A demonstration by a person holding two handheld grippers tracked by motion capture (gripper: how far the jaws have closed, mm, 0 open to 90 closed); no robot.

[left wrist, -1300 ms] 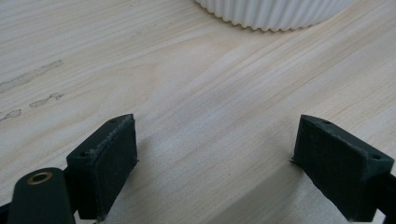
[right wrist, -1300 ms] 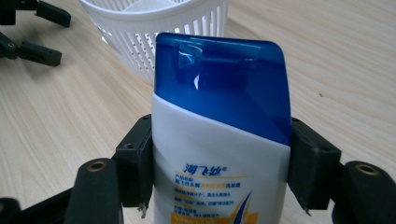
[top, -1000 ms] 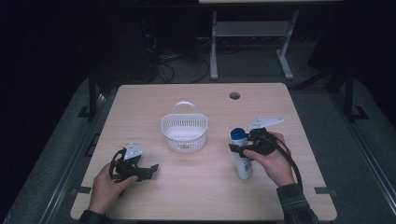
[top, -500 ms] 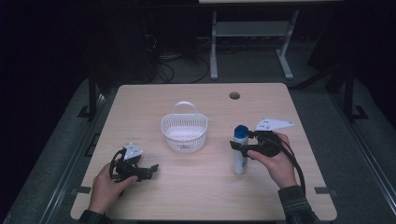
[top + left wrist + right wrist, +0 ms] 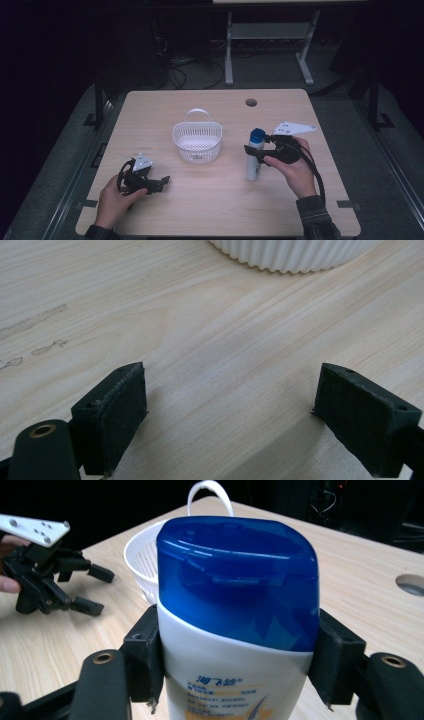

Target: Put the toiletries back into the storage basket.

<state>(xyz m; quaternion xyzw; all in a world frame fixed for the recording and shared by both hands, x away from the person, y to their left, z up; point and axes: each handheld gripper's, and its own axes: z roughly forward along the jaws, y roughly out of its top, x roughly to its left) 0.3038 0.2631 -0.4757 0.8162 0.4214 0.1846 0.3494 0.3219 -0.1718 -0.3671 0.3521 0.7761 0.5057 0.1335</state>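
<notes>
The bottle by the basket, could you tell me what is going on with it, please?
A person works at a table with a gripper in each hand. The right gripper is clamped on a white bottle with a blue cap, holding it upright just right of the white basket. The bottle is not yet in the basket. The left gripper rests near the table's front left, jaws open with nothing between them.
</notes>
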